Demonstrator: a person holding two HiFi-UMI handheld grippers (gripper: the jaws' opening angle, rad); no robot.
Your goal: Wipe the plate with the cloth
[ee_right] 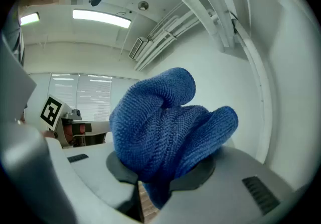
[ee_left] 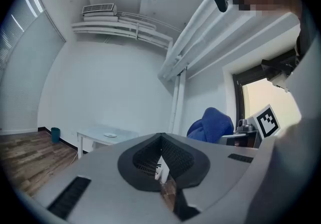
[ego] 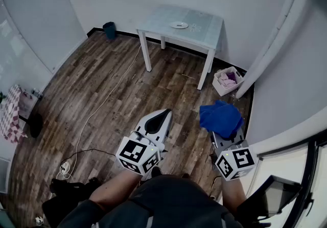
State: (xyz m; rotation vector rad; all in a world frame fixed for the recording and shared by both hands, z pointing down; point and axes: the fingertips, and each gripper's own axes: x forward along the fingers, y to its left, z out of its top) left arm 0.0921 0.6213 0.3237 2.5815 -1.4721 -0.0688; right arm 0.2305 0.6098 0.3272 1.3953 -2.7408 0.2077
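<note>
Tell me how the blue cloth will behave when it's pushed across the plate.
The blue cloth is probably floppy: it bulges in soft folds above the right hand-held gripper, which is shut on it. Its looped pile suggests it grips rather than slips. It looks light, so it will likely bunch when pushed.

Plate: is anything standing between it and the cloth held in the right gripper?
Nothing visible does. The right gripper, shut on the cloth, is well short of the table; only open floor lies between, and the plate sits alone on top.
</note>
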